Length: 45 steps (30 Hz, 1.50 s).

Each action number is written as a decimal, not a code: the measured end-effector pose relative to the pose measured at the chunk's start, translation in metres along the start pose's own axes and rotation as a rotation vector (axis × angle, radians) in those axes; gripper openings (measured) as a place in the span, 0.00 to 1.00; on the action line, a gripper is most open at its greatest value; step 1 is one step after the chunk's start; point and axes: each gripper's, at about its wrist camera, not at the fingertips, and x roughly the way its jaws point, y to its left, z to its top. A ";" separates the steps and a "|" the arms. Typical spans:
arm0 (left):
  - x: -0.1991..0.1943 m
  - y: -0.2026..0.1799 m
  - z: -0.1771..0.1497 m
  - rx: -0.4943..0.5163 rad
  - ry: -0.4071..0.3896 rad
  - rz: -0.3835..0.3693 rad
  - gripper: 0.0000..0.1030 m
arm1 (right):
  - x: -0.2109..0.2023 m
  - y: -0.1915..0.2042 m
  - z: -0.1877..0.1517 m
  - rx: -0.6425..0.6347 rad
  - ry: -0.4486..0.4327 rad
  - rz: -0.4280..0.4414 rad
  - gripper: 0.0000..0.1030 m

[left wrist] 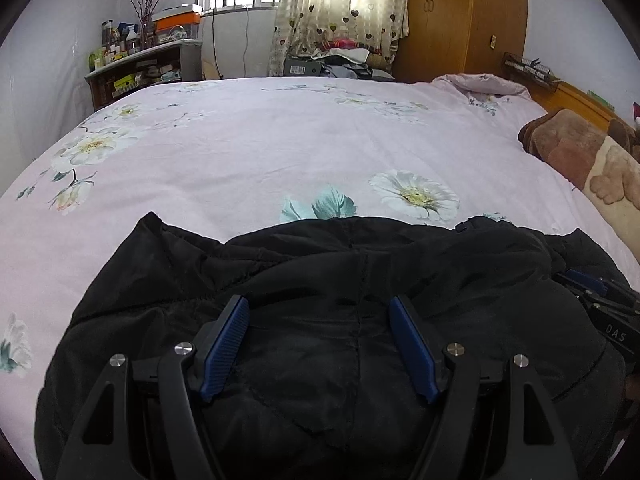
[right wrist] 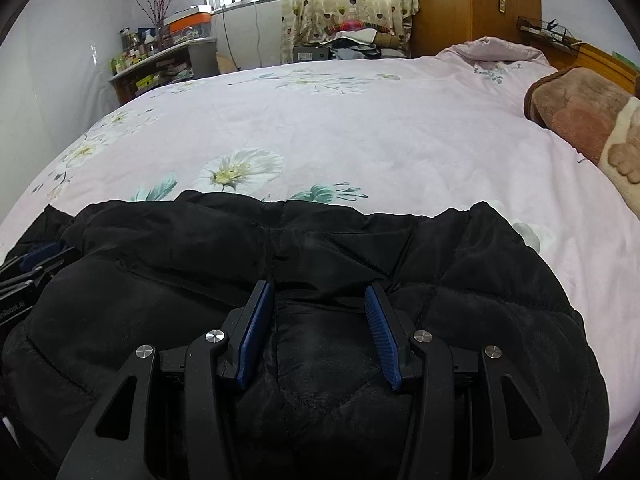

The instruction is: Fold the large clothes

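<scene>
- Showing on the right gripper at the left wrist view's edge are the white letters "DAS"; the left gripper carries partly cut-off white print.
- A black quilted jacket, puffy with stitched diamond seams, lies bunched on the bed's near edge.
- Both pairs of blue-padded fingers stand apart above the jacket, clamping nothing.
- A pink floral bedsheet covers the bed; a brown blanket, heart-print curtain, wooden wardrobe and cluttered shelf surround it.
</scene>
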 end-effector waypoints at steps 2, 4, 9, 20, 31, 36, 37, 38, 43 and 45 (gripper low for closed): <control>-0.010 -0.001 0.008 0.019 0.028 -0.003 0.72 | -0.013 -0.001 0.008 -0.005 0.022 0.000 0.47; -0.027 0.006 0.016 0.021 0.012 -0.019 0.72 | -0.033 -0.007 0.015 -0.004 -0.018 0.004 0.47; -0.034 0.044 0.016 0.024 -0.030 0.070 0.72 | -0.044 -0.050 0.016 0.028 -0.050 -0.106 0.47; 0.004 0.062 -0.005 -0.087 -0.014 0.084 0.73 | 0.001 -0.071 -0.007 0.100 -0.007 -0.106 0.47; -0.093 0.018 0.008 -0.060 -0.075 -0.103 0.70 | -0.100 -0.017 0.008 0.031 -0.095 -0.006 0.47; -0.060 -0.026 -0.023 0.022 0.042 -0.124 0.70 | -0.078 0.022 -0.016 -0.043 0.007 0.052 0.47; -0.054 -0.027 -0.026 0.020 0.045 -0.118 0.70 | -0.069 0.022 -0.019 -0.050 0.030 0.048 0.47; -0.051 -0.027 -0.027 0.012 0.049 -0.115 0.71 | -0.064 0.020 -0.022 -0.050 0.033 0.050 0.47; -0.054 -0.029 -0.019 0.018 0.073 -0.099 0.71 | -0.059 0.017 -0.018 -0.072 0.055 0.056 0.48; -0.063 -0.029 -0.014 0.014 0.076 -0.094 0.70 | -0.068 0.016 -0.014 -0.068 0.060 0.060 0.48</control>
